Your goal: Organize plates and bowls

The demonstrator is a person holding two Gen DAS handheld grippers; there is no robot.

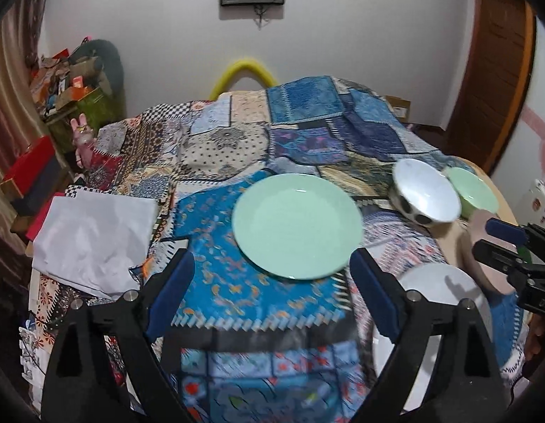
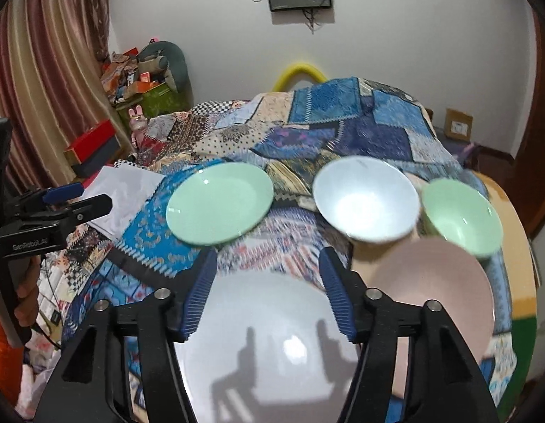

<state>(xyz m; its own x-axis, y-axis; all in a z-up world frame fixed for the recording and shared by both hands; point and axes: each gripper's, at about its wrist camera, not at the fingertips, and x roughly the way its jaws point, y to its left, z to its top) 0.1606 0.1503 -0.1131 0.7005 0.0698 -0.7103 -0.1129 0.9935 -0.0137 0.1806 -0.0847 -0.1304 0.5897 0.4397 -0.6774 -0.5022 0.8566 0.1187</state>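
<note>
A mint green plate (image 1: 297, 225) (image 2: 219, 202) lies flat on the patchwork cloth (image 1: 216, 148). My left gripper (image 1: 272, 253) (image 2: 82, 195) hangs open just in front of its near rim, with nothing between the pads. To the right stand a white bowl (image 1: 427, 190) (image 2: 365, 199) with black spots outside and a green bowl (image 1: 473, 187) (image 2: 460, 215). A white plate (image 2: 272, 335) (image 1: 445, 282) lies nearest, overlapping a pink plate (image 2: 441, 282) (image 1: 483, 246). My right gripper (image 2: 268, 252) (image 1: 483, 238) is open above the white plate's far rim and holds nothing.
The cloth covers a round wooden table whose bare edge (image 2: 519, 246) shows at the right. A crumpled white sheet (image 1: 92, 239) lies at the left edge. Red boxes (image 1: 29, 165), a clutter pile (image 1: 75, 81) and a yellow chair back (image 1: 244, 67) stand beyond.
</note>
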